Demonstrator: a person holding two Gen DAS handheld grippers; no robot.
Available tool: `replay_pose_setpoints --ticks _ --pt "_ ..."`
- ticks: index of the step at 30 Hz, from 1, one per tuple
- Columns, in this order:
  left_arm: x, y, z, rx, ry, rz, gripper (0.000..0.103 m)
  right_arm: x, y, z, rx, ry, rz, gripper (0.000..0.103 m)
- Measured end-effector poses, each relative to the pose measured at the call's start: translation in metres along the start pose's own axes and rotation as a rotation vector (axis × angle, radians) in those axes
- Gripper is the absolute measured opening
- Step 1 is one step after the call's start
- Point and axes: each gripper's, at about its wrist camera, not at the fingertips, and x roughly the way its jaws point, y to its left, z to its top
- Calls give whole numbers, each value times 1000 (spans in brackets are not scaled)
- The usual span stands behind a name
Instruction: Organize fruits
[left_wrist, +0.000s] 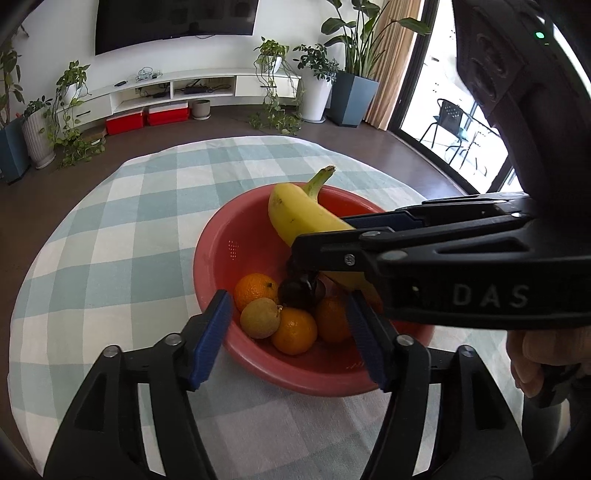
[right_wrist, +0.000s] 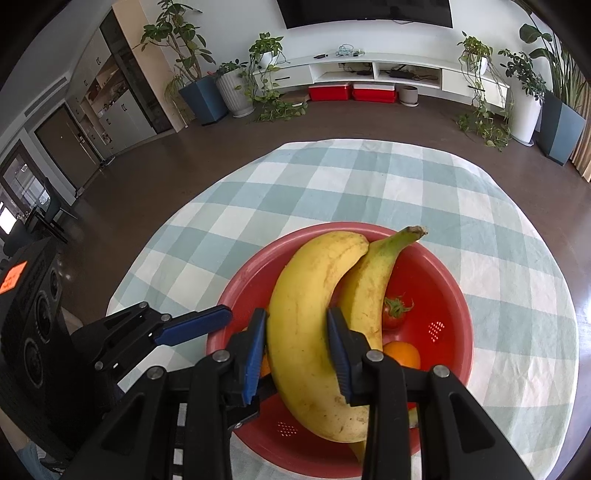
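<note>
We hold our right gripper (right_wrist: 297, 350) clamped on a large yellow banana (right_wrist: 310, 332), its blue pads pressing both sides of the fruit over a round red plastic bowl (right_wrist: 456, 332). Our left gripper (left_wrist: 286, 336) stands with its jaws apart and nothing between them, at the bowl's near rim. The bowl sits on a table under a pale green and white checked cloth (left_wrist: 110, 240).

The bowl already holds a second, greener-stemmed banana (right_wrist: 373, 288), small orange tangerines (left_wrist: 255, 290), a tan round fruit (left_wrist: 260, 318) and a dark round fruit (left_wrist: 299, 293).

The risk, as we judge it: letting go of the banana from here could send it rolling over the rim or knocking the small fruit about. The two grippers are also close and might collide.

Only the right wrist view shows a small red tomato with a green calyx (right_wrist: 393, 314) and the grip itself. Only the left wrist view shows the tan and dark fruits.
</note>
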Motion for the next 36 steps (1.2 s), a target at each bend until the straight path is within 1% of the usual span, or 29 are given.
replay_pose_setpoints --ticks 2,4,7,8,9,11,12,13,15,17,19,21,23,24,25,27,30,32,33,34,36 --pt "-11 -1 -7 2 -22 11 86 2 1 -1 4 3 -2 35" --pt "-21 0 -14 -9 -34 12 86 3 5 -2 -3 -4 -15 35" --pt "-38 1 -26 -26 -54 14 87 5 8 -2 2 -10 -13 35" --pt "-43 1 -30 -29 -62 16 89 4 9 -3 3 -14 -16 35" --pt "-49 1 -33 -34 -69 22 95 3 10 -3 4 -22 -19 35" --pt "-61 0 -40 -40 -91 34 100 -3 12 -4 6 -41 -22 43" --pt "-67 -2 -43 -38 -104 37 100 -8 13 -5 9 -56 -22 51" --pt "-74 -4 -46 -36 -118 42 101 -14 13 -6 11 -73 -23 57" --pt "-89 -9 -52 -27 -150 60 103 -29 13 -9 18 -107 -30 62" --pt "-103 -16 -59 -19 -182 71 103 -48 14 -16 22 -147 -40 69" --pt "-119 -25 -66 -2 -212 93 103 -70 16 -27 18 -205 -57 80" --pt "-135 -37 -72 26 -239 123 103 -95 19 -42 9 -287 -89 83" --pt "-154 -45 -78 25 -291 107 103 -122 25 -61 -6 -384 -146 87" --pt "-164 -50 -80 18 -315 103 103 -137 28 -72 -13 -445 -164 95" --pt "-176 -56 -83 14 -340 117 103 -152 30 -83 -17 -509 -185 103" --pt "-198 -69 -86 19 -403 196 103 -181 36 -105 -22 -638 -226 103" --pt "-233 -95 -96 60 -525 335 103 -216 45 -135 -51 -776 -252 103" --pt "-254 -113 -103 60 -593 432 103 -237 48 -153 -50 -860 -253 103" --pt "-263 -118 -105 53 -609 442 103 -248 47 -160 -37 -897 -252 103" --pt "-270 -122 -107 47 -613 420 103 -258 47 -164 -19 -917 -252 103" --pt "-277 -126 -108 14 -580 344 103 -276 42 -170 34 -937 -246 103"
